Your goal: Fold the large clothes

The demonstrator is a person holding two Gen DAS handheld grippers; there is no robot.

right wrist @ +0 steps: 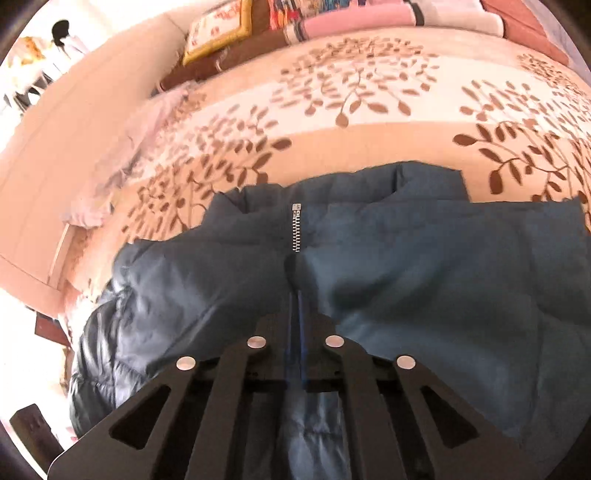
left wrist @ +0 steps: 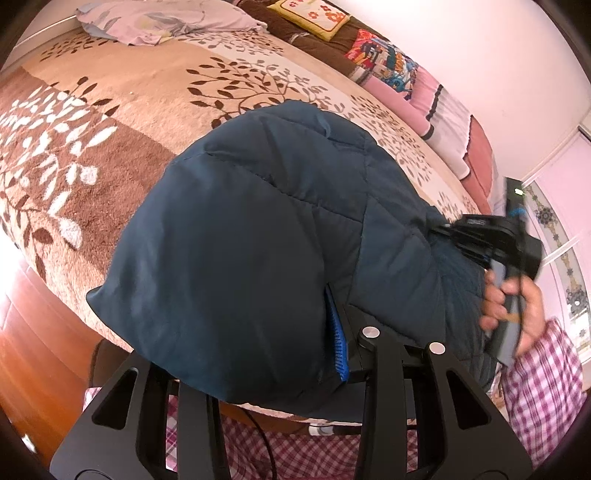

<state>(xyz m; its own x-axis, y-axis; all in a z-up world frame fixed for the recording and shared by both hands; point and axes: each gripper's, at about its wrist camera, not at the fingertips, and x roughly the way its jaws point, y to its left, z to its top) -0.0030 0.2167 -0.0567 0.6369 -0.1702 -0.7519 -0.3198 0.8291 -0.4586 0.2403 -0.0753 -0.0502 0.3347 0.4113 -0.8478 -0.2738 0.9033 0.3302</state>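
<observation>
- One jacket (left wrist: 258,229): dark teal, quilted and puffy with stitched panels, smooth slightly shiny shell. It lies bunched on the bed near the front edge, part of it lifted over the left gripper.
- Bed (left wrist: 147,96): fleecy blanket in tan, brown and cream bands with a leaf-branch print.
- Left gripper (left wrist: 341,347): black metal linkage; one blue ribbed pad shows, the other is buried under the fabric. A fold of jacket sits in the gap between the fingers, and it looks clamped on that fold.
- Right gripper (right wrist: 295,280): black fingers pressed together, blue pad edges almost touching. Thin jacket fabric is pinched at the tips just below the zipper (right wrist: 296,229).
- Zipper: metal teeth, a short silver run, one slider at the top. The lower part is hidden in the fold.
- In the left view the right gripper (left wrist: 448,230) is blurred at the jacket's right edge. A hand (left wrist: 513,306) holds its grey handle, with a plaid sleeve (left wrist: 543,373) in purple and white.
- Head of the bed: one yellow embroidered cushion (left wrist: 310,16), one crumpled lilac sheet (left wrist: 166,20), and a row of stacked folded bedding (left wrist: 417,88) in pink, white and multicolour. That count is unclear, and it is cut off at the frame edge.
- The right view is motion-blurred and the room at the left edge is washed out.
</observation>
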